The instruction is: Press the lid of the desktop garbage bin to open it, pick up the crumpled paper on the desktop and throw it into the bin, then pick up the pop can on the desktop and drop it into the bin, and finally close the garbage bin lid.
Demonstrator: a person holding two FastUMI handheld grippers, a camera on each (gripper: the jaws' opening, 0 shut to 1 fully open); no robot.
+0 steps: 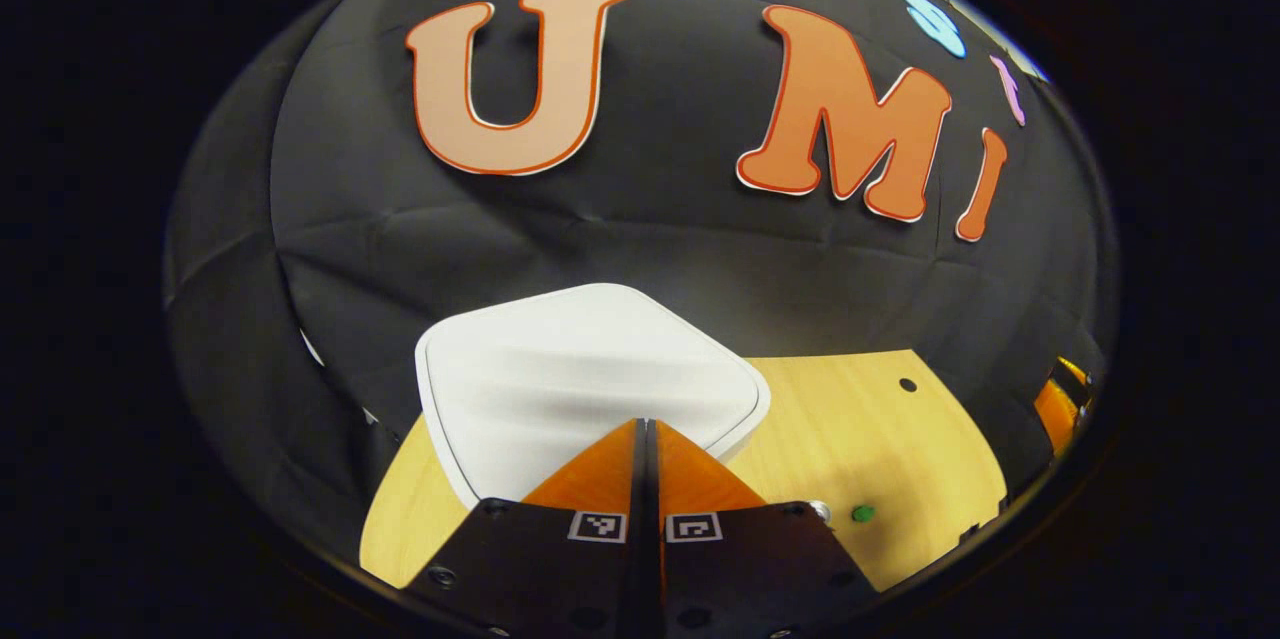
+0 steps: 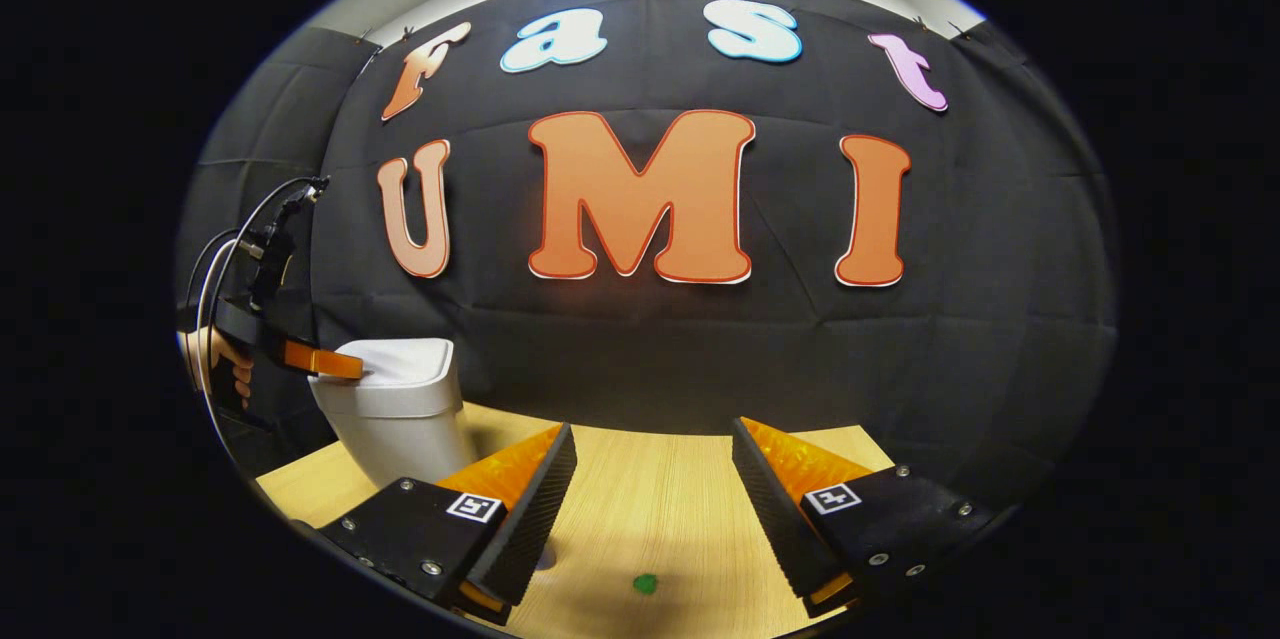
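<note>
The white desktop bin [image 2: 395, 429] stands at the table's back left, and its lid [image 1: 590, 379] lies flat and closed. My left gripper [image 1: 646, 424] is shut with nothing between its fingers, and its tips are over the near part of the lid. From the right gripper view the left gripper [image 2: 345, 366] reaches in from the left, held by a hand [image 2: 225, 359], with its tips at the lid's left edge. I cannot tell whether they touch the lid. My right gripper [image 2: 655, 449] hangs open and empty over the table, to the right of the bin.
The light wooden table [image 2: 650, 509] runs up to the black cloth wall. A small green dot [image 2: 645, 582] marks the tabletop near my right gripper, and the same green dot [image 1: 862, 513] lies right of the bin. A cable [image 2: 215, 269] loops behind the left gripper.
</note>
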